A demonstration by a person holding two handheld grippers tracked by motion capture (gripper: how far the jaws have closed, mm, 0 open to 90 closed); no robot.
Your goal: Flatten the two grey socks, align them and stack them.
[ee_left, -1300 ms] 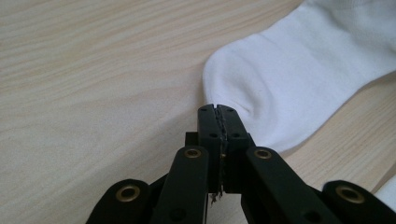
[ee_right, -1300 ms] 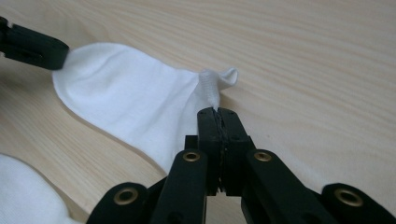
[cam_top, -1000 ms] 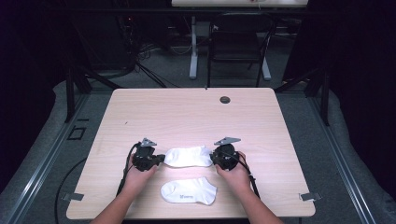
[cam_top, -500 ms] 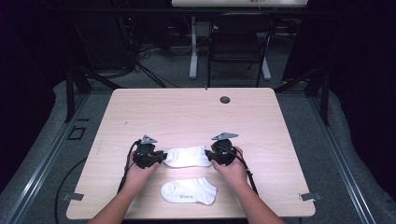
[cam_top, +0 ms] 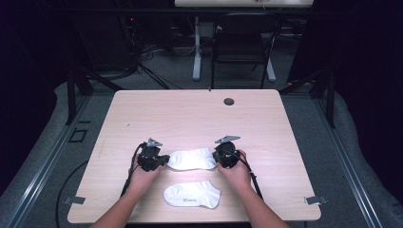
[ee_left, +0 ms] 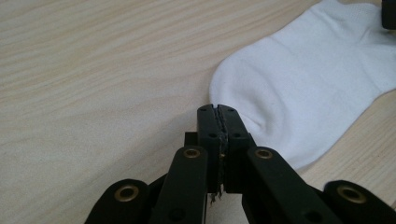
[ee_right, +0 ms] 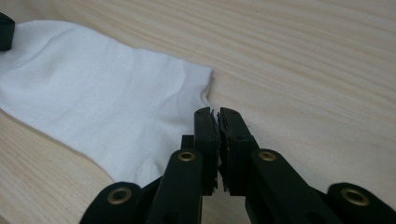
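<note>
Pale wooden table, bare apart from a small round cable hole near the far edge and two white ankle socks towards the near edge. Far sock laid flat and lengthwise between the two claws, rounded toe towards the left, cuff towards the right; probably stretched out this way so each end can be taken at once. Near sock just in front of it, apart from it, parallel and untouched, likely waiting to be paired or handled in turn. Left claw low over the table at the toe end, pointing inward, having just closed and now pressed together right at the toe's edge; cannot tell whether any fabric is caught in the seam. Right claw mirrored at the cuff corner, also just closed, pressed nearly together with only a sliver showing, right beside the cuff's hem; again no telling whether cloth is pinched. Judging by the symmetric placement, an attempt to grip both ends for lifting, straightening or folding the far sock.
</note>
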